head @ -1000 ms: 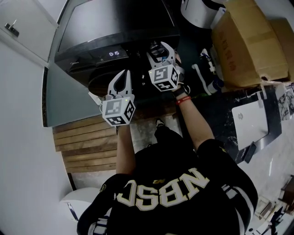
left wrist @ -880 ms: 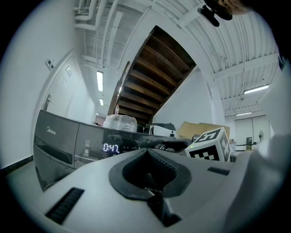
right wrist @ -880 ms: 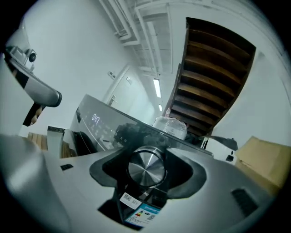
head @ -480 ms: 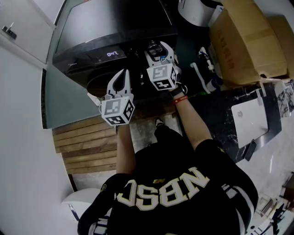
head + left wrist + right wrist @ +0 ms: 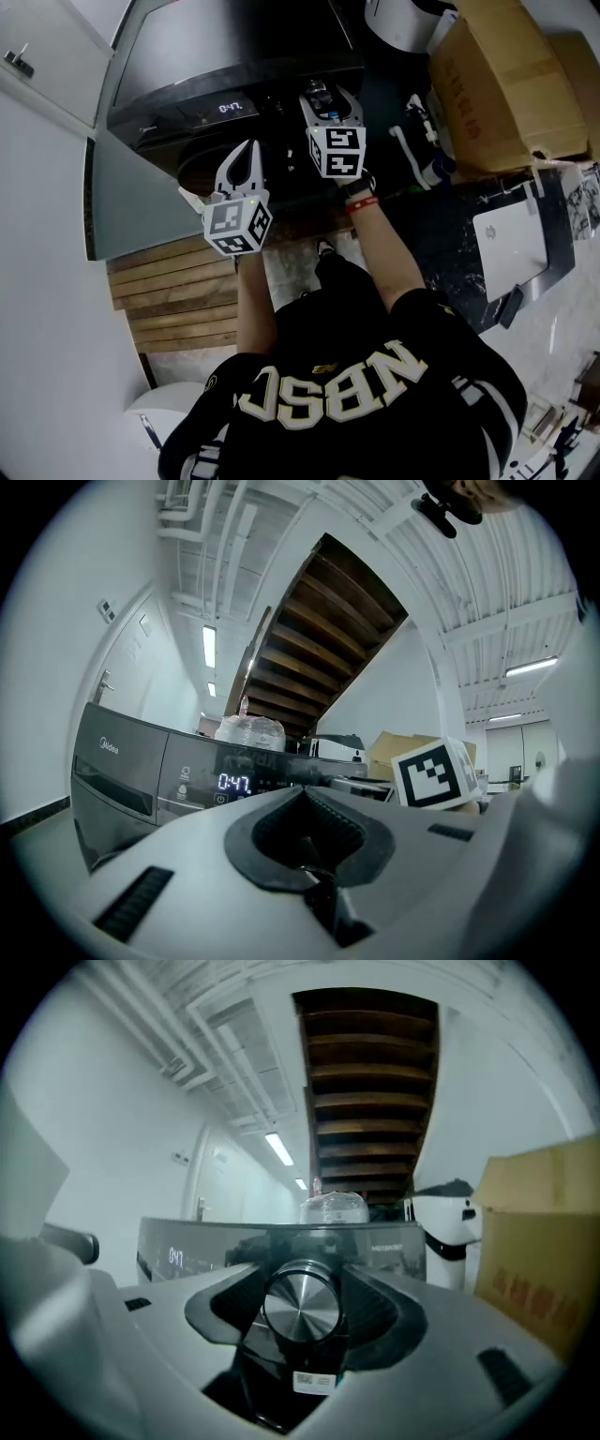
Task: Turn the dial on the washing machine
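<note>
Head view, steep look down: black washing machine [image 5: 234, 56] at top centre of frame, lit display [image 5: 232, 109] on its front panel, reads 0:47. Right gripper [image 5: 330, 101] up against the panel just right of the display, marker cube facing the camera, red wristband [image 5: 367, 203] on the arm behind it. Left gripper [image 5: 249, 150] lower and to the left, apart from the panel, in front of the round door area, touching nothing. Cardboard box [image 5: 506, 84] at upper right, wooden slats [image 5: 178, 291] at lower left beside the person's black jersey. Right gripper view: round brushed-metal dial [image 5: 300, 1304] dead centre between the two jaws, dark pads pressed to its left and right sides, so clamped on the dial at a wide spread. Small white label just below the dial. Plastic-wrapped bundle [image 5: 333, 1208] on top of the machine behind. Left gripper view: jaw tips met at the front, nothing between them, closed and empty; display again at centre left, right gripper's marker cube at right.
</note>
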Tool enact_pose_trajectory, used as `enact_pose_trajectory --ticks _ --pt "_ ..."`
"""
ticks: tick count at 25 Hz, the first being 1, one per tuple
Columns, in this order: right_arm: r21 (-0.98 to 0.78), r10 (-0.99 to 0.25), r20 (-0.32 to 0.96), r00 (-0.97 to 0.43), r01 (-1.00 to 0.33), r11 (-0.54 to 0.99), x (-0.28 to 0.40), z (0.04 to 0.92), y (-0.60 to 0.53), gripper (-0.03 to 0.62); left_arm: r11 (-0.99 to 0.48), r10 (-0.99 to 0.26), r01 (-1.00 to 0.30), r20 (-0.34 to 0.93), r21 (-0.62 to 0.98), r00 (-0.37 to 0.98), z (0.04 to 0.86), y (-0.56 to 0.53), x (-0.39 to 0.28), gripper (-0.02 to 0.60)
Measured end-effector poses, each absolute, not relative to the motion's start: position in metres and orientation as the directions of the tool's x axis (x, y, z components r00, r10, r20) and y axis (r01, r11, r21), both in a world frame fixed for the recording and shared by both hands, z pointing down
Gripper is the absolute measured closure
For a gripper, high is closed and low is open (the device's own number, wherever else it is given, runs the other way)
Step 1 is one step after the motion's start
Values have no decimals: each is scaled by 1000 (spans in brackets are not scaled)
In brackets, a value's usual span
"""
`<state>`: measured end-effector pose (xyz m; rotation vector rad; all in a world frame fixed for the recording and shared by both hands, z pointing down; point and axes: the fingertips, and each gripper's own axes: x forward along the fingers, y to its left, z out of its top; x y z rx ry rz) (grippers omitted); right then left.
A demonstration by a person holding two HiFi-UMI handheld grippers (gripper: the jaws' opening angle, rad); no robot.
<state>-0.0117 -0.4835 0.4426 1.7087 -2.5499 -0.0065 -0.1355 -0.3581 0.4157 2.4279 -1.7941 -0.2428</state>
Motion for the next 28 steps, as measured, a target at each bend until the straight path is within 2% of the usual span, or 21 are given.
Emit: enact_pose_trajectory --ticks 3,15,22,28 --pt "-71 -928 47 -369 -928 365 -7 443 -485 332 -293 -956 -938 -62 187 287 416 -358 -136 568" --pt "-85 -930 74 -361 -931 355 -8 443 -486 330 -313 -950 -931 -66 187 306 415 -363 -125 568" --pt "-476 -937 71 -342 -837 270 3 448 -488 330 -310 -950 -932 -76 188 301 412 -363 -127 568" --pt "-486 -939 76 -336 -835 260 6 444 -486 330 -314 -949 -930 -80 190 304 411 -364 -127 568"
